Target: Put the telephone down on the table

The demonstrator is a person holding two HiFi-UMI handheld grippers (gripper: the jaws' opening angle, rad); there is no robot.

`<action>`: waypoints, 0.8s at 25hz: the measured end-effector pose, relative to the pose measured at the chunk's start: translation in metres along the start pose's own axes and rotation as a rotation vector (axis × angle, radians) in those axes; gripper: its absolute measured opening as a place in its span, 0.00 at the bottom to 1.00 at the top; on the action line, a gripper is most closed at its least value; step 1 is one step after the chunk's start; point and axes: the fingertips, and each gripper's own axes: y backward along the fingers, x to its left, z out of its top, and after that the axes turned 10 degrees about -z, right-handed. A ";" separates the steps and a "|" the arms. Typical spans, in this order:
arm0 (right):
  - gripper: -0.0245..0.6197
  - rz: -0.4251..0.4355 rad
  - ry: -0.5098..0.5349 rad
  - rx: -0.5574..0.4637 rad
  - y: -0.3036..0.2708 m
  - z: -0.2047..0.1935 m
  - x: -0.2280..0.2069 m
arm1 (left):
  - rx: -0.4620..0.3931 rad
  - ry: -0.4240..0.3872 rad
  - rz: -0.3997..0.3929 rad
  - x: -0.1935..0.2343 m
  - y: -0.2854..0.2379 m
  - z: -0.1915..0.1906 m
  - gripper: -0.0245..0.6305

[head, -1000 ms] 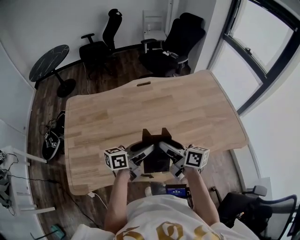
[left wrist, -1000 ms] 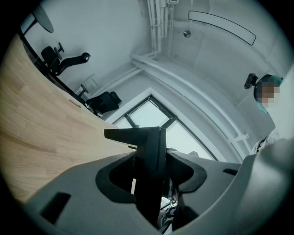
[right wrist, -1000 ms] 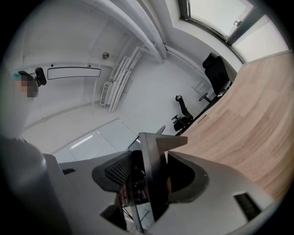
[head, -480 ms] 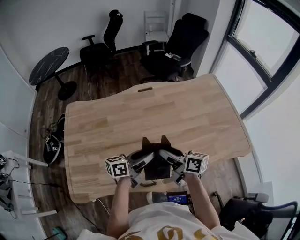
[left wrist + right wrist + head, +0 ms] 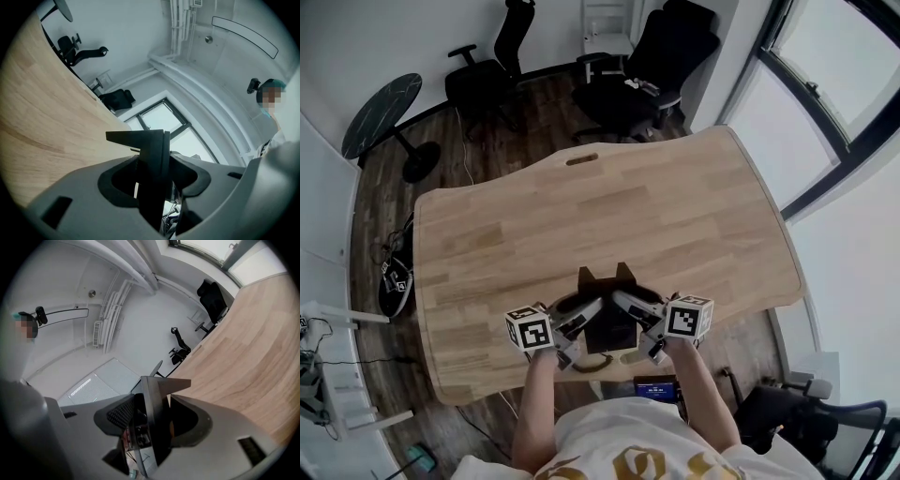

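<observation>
Telephone [image 5: 612,328] has sunk toward the counter [image 5: 581,216] near edge. Your left tongs [image 5: 579,319] and right tongs [image 5: 635,312] both clamp it; seemingly not landed.

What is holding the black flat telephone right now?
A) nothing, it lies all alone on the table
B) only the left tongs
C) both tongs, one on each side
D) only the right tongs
C: the black flat telephone is gripped from its two sides by the left tongs and the right tongs, and each gripper view shows the telephone standing between its own jaws.
</observation>
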 end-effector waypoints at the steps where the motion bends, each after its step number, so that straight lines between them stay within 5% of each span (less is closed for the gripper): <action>1: 0.40 -0.002 -0.006 0.006 -0.004 0.000 -0.003 | 0.000 0.005 0.004 0.005 0.000 0.001 0.33; 20: 0.40 -0.045 -0.098 0.107 -0.053 -0.003 -0.066 | 0.007 0.106 0.057 0.083 -0.006 0.002 0.34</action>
